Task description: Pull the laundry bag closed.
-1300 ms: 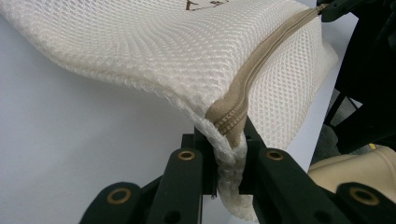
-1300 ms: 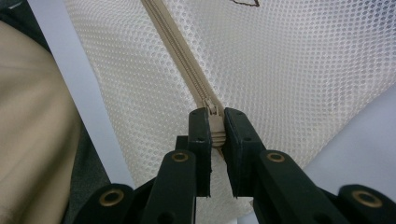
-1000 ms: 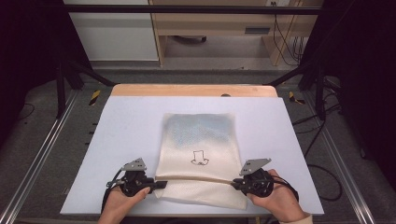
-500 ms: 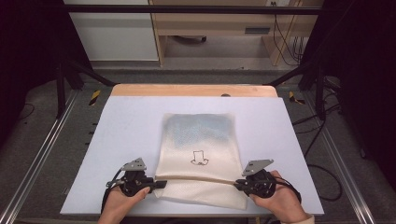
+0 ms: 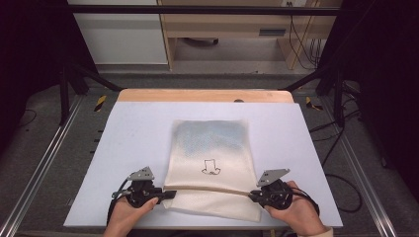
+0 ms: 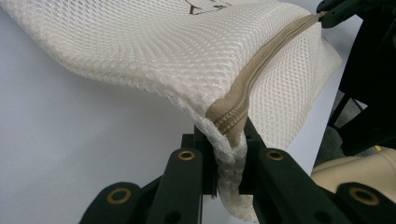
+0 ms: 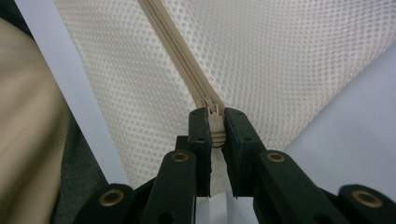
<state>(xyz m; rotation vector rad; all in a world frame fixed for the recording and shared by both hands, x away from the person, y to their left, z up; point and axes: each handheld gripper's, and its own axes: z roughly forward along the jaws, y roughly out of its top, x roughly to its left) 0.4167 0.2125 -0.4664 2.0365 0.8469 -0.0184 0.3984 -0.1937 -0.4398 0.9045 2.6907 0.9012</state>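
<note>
A cream mesh bag (image 5: pixel 212 148) with a small drawn emblem lies flat on the pale table (image 5: pixel 123 148). A tan zipper (image 5: pixel 212 188) runs across its near end. My left gripper (image 5: pixel 170 193) is shut on the bag's left corner at the zipper's end; in the left gripper view its jaws (image 6: pixel 229 140) pinch the mesh (image 6: pixel 154 46) and tan tape (image 6: pixel 275 51). My right gripper (image 5: pixel 251 196) is shut at the zipper's right end. The right gripper view shows its jaws (image 7: pixel 215 121) clamped on the zipper pull (image 7: pixel 215 130), with the zipper (image 7: pixel 173 42) running away over the mesh (image 7: pixel 280 60).
A wooden strip (image 5: pixel 205 95) borders the table's far edge. Metal rails (image 5: pixel 44 163) run along both sides, and cables (image 5: pixel 341 182) lie on the floor at the right. Cabinets stand beyond the table. The right gripper (image 6: pixel 341 11) shows far off in the left gripper view.
</note>
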